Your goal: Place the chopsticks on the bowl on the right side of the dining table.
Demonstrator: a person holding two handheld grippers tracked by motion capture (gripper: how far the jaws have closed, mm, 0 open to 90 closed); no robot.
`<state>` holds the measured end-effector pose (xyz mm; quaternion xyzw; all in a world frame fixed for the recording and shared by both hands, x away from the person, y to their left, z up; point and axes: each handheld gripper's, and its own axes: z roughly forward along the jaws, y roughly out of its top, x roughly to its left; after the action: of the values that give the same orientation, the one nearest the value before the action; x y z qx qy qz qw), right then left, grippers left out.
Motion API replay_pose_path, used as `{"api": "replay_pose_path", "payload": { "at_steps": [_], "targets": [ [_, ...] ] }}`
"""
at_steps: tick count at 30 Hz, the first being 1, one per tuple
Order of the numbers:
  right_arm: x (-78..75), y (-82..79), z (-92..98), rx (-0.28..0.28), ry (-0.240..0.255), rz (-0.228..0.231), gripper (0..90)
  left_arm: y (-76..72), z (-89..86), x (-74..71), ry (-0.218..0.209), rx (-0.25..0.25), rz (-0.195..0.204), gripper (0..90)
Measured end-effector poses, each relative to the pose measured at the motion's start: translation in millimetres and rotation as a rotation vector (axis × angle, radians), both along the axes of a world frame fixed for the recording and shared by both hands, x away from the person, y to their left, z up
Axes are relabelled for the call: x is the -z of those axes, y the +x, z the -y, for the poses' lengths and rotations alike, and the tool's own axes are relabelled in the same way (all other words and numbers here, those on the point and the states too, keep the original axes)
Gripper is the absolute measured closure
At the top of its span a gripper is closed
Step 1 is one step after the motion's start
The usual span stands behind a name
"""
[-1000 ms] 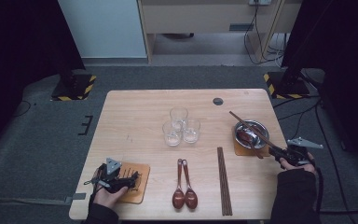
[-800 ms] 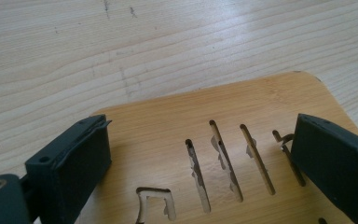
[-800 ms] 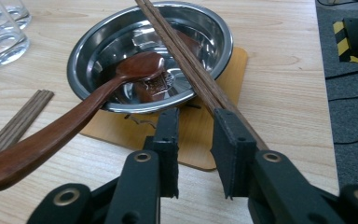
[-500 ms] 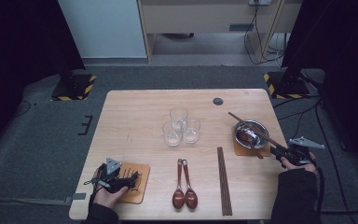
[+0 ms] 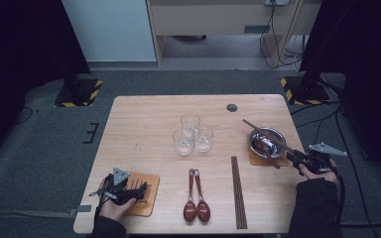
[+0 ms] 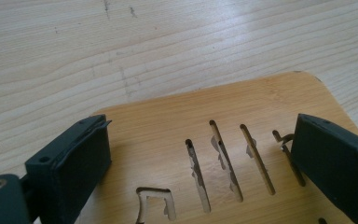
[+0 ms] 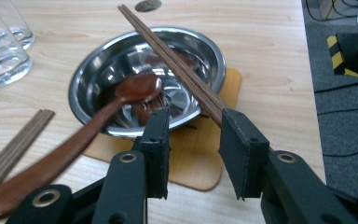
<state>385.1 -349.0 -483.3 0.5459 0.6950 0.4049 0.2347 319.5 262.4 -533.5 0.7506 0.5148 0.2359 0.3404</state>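
At the right edge of the table my right gripper [image 5: 293, 157] [image 7: 196, 116] stands open, and its jaws have just been opening. A pair of dark chopsticks [image 5: 258, 130] [image 7: 168, 60] lies across the steel bowl [image 5: 278, 136] [image 7: 93, 70]; its near end reaches the right jaw, with no pad pressing on it. A brown wooden spoon [image 7: 135, 88] rests in the bowl, handle towards me. Under the bowl lies a wooden mat [image 5: 258, 159] [image 7: 200, 158]. At the front left my left gripper [image 5: 140, 191] [image 6: 200, 123] is open, low over a slotted wooden coaster [image 5: 146, 204] [image 6: 168, 121], with only the coaster's surface between its jaws.
Three clear glasses [image 5: 191, 134] [image 7: 0, 51] stand together mid-table. Two brown spoons [image 5: 196, 198] and a second pair of chopsticks [image 5: 238, 193] lie near the front edge. A small dark disc [image 5: 232, 107] sits at the back. Black stands flank the table.
Both hands have kept their places. The chopsticks stay across the bowl, and the right jaws look slightly wider apart.
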Motion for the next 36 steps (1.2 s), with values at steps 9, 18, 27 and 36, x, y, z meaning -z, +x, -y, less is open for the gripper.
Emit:
{"api": "replay_pose_path", "payload": {
  "at_steps": [9,18,27,36],
  "targets": [
    [-10.8,8.7,-9.0,-0.024,0.007,0.025,61.5,0.0,0.0,0.0,0.000,0.000,0.000,3.7],
    [-19.1,18.0,-10.8,-0.035,0.009,0.051,59.9,0.0,0.0,0.0,0.000,0.000,0.000,3.7],
    [-27.8,32.5,-20.3,-0.067,0.018,0.070,60.5,0.0,0.0,0.0,0.000,0.000,0.000,3.7],
    [-28.0,48.7,-34.1,-0.105,0.002,0.065,60.4,0.0,0.0,0.0,0.000,0.000,0.000,3.7]
  ]
}}
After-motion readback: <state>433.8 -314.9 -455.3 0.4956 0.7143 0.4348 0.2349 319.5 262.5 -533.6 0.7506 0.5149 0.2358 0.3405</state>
